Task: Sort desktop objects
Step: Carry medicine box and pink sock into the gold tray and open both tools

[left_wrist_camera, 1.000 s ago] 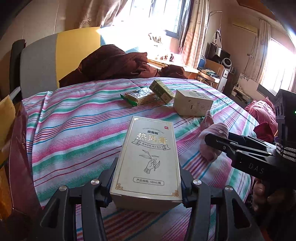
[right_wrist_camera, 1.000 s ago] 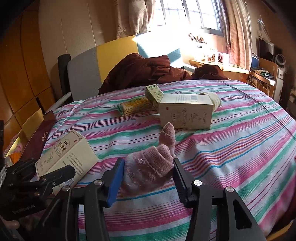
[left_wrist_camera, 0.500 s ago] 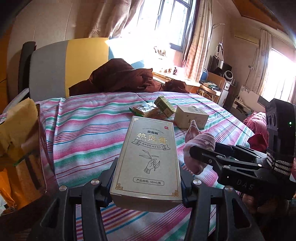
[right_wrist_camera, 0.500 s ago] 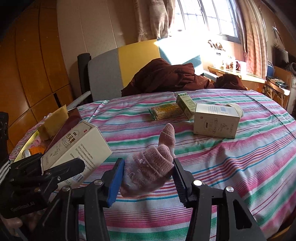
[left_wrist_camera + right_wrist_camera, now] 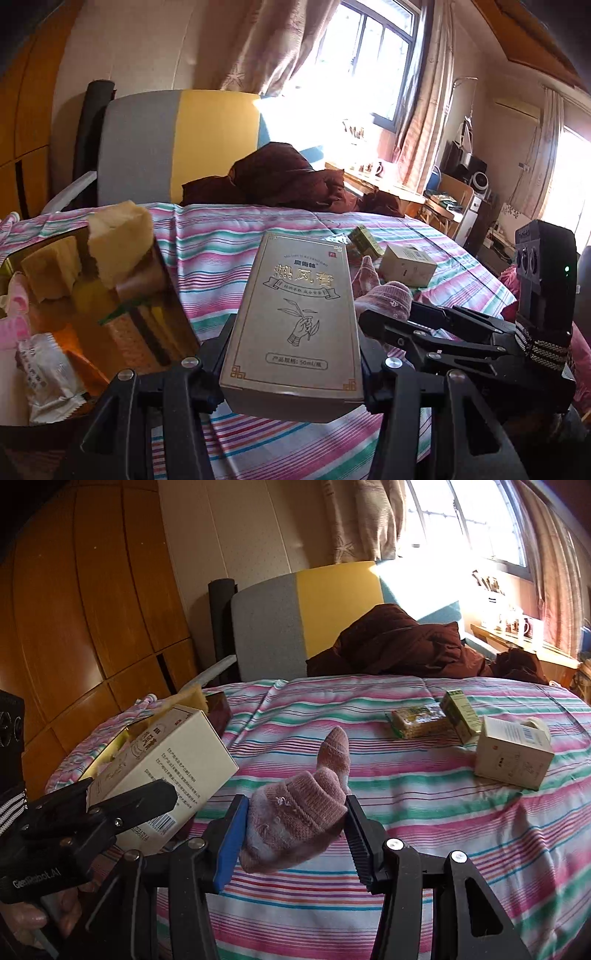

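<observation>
Fingers [image 5: 225, 354] clamping tall box [image 5: 295, 314], lifted toward bin [image 5: 159, 295] off bed's left edge; right gripper [image 5: 293, 836] pinching sock [image 5: 295, 812].

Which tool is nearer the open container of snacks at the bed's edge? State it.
Left. The left tool, holding the tall box, is beside the container; the right tool, holding the pink sock, is farther right.

The left gripper [image 5: 291, 354] and right gripper [image 5: 293, 843] are both clamped on loads, side by side, level.
</observation>
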Demonstrator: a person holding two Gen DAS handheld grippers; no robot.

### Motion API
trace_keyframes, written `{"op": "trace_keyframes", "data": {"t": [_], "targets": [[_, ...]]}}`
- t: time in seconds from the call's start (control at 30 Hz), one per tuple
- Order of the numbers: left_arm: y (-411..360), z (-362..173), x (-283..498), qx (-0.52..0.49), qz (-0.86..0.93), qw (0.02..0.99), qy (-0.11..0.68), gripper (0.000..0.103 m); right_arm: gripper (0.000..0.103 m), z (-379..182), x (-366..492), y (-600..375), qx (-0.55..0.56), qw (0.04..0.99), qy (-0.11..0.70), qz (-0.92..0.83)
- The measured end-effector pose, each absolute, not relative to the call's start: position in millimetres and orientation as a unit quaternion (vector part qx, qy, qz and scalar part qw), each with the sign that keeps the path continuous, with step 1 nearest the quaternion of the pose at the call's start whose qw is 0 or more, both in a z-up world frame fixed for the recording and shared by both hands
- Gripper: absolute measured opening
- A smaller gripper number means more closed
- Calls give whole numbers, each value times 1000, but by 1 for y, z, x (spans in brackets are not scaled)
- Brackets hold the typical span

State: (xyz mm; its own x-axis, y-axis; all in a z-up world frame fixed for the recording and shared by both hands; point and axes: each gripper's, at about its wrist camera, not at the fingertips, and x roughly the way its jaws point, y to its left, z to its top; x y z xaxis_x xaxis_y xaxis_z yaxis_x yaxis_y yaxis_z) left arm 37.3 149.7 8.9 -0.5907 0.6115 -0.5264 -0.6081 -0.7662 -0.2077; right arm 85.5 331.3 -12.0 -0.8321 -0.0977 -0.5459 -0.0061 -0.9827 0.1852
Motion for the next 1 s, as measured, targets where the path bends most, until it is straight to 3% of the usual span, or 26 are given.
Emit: {"op": "trace_keyframes", "data": {"t": [0.3,0.6,1.0], "targets": [[59,25,-15,-302,923,234,-58,54,52,9,46,272,284,111,-71,-950],[19,6,-66,-348,919,182,-32,54,52,10,-1,218,305,162,-34,-938],[-2,-26,-124,-426,883,190,-57,52,52,-10,-57,173,367,186,6,-911]]}}
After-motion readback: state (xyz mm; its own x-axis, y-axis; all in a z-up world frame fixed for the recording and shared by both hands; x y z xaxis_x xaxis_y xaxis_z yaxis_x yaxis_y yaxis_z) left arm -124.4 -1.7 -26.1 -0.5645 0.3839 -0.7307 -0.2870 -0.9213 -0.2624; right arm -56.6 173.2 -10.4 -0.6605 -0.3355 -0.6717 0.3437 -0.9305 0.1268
